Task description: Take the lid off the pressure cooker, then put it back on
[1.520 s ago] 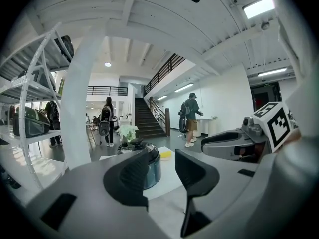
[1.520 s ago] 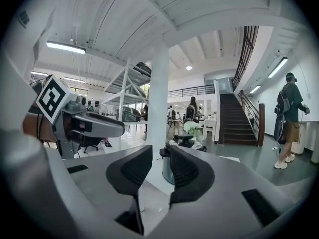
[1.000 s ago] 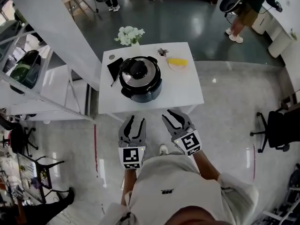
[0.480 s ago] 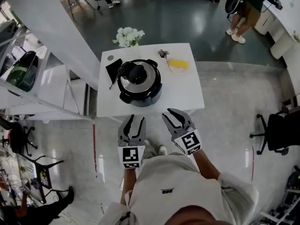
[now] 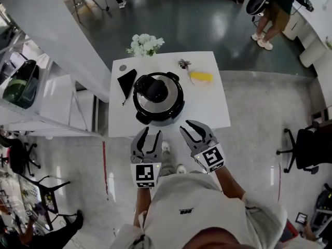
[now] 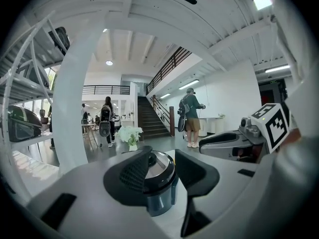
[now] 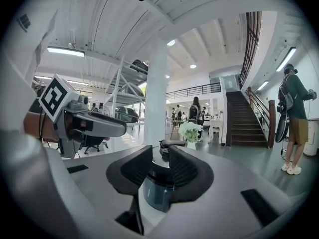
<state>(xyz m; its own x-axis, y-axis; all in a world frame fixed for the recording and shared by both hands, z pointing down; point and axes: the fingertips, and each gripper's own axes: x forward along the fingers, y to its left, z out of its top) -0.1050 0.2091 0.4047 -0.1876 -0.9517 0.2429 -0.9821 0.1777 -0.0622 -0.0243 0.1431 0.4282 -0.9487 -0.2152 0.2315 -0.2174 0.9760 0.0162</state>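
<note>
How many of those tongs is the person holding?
2. The left tongs and the right tongs are side by side at the near edge of the white table, both pointing toward the pressure cooker, open and empty.

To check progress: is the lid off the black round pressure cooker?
No, the round silver lid sits on top of the black pressure cooker.

Cooker sits left of table centre, lid on it. Pouch just beside it, toward left edge. Yellow item near far-right corner. Flowers at far edge, behind cooker. Left gripper and right gripper side by side at near edge.
</note>
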